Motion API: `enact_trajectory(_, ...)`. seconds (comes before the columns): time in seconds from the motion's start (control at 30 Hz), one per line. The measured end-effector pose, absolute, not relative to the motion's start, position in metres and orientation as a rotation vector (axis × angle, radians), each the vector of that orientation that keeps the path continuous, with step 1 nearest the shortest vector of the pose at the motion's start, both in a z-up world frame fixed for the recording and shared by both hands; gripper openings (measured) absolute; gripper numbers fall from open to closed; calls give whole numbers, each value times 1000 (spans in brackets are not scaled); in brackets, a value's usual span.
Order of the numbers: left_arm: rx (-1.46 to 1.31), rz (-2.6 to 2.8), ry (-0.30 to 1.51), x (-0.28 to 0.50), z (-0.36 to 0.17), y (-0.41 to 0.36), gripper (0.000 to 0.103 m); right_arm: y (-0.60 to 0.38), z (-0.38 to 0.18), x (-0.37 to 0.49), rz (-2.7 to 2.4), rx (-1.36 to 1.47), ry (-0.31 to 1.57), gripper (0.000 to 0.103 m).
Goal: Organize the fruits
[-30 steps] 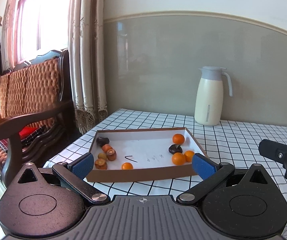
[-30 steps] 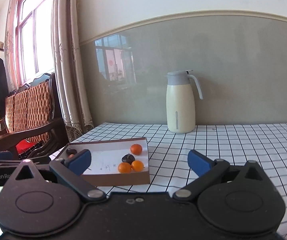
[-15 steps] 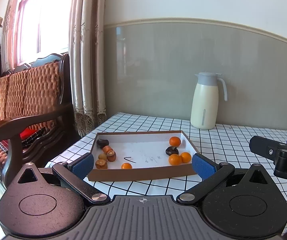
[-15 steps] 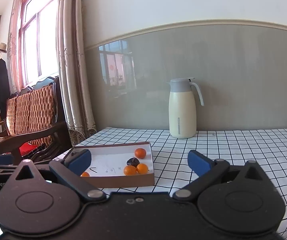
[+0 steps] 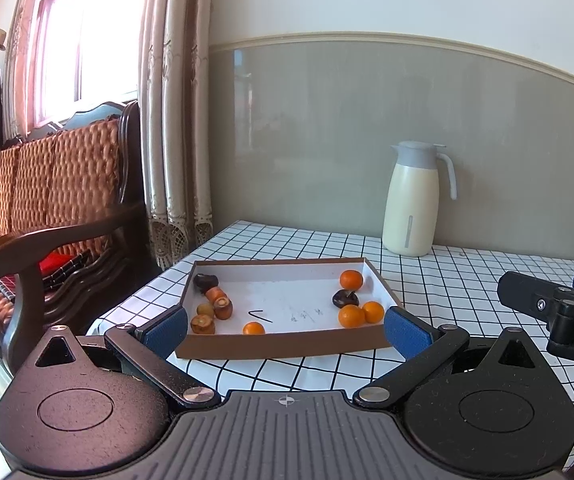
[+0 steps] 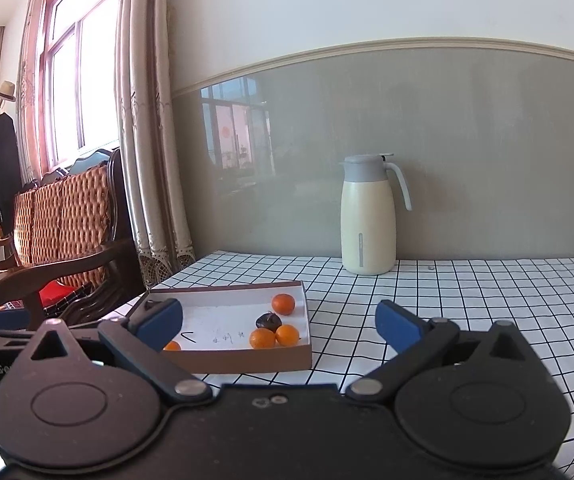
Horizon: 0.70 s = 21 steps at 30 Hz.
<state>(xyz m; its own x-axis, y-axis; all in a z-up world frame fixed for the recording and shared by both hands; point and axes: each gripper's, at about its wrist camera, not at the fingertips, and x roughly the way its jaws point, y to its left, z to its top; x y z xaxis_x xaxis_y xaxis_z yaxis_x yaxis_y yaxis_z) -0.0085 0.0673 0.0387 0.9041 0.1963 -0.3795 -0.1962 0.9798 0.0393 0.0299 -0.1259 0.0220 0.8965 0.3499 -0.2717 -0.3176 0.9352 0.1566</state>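
Note:
A shallow brown cardboard tray (image 5: 283, 348) with a white floor lies on the checked tablecloth. At its right end sit three small oranges (image 5: 351, 316) around a dark fruit (image 5: 345, 299). One more orange (image 5: 253, 328) lies near the front wall. At the left end are several brown-orange fruits (image 5: 223, 307) and a dark one (image 5: 205, 280). My left gripper (image 5: 285, 330) hangs open just in front of the tray, holding nothing. My right gripper (image 6: 279, 322) is open too, right of the tray (image 6: 247, 360), and its oranges (image 6: 262, 338) show between the fingers.
A cream thermos jug (image 5: 411, 200) with a grey lid stands at the back of the table by the wall. A wooden armchair (image 5: 47, 216) with a woven back sits off the table's left edge, beside curtains. The right gripper's body (image 5: 559, 312) shows at the left view's right edge.
Both grippers have pulled back and risen a little; the tray and jug sit lower and smaller in each view. The fruits have not moved. Both grippers stay open.

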Motion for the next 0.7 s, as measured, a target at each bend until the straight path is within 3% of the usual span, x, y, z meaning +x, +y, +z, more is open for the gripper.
enact_trajectory(0.7, -1, 190, 418, 5, 30, 69, 103, -121, 16, 40, 360, 110, 328, 97)
